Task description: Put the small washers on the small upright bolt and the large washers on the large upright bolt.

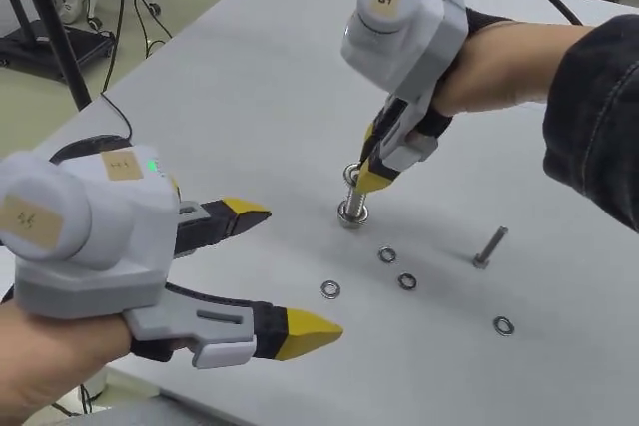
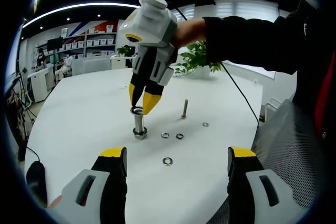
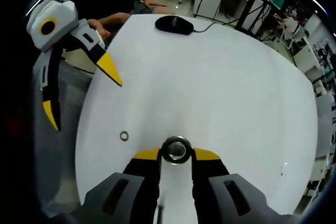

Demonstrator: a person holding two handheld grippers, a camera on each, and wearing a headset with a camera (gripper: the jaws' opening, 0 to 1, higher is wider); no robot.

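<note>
The large upright bolt [image 1: 351,199] stands on the white table [image 1: 250,97], with washers stacked at its foot. My right gripper [image 1: 367,183] points down at the bolt's top, shut on a large washer [image 3: 176,149] held level right over the bolt's tip [image 2: 138,119]. The small bolt [image 1: 488,246] stands upright [image 2: 185,108] further right. Several loose washers lie between them [image 1: 387,254], [image 1: 407,281], [image 1: 330,289], [image 1: 504,325]. My left gripper [image 1: 288,268] hovers open near the table's front edge, with nothing between its fingers [image 2: 177,156].
A black mouse [image 3: 175,24] with a cable lies at the table's edge beside the left gripper. A potted plant [image 2: 199,59] stands at the far side. A mesh chair [image 2: 294,145] is at the table's right side.
</note>
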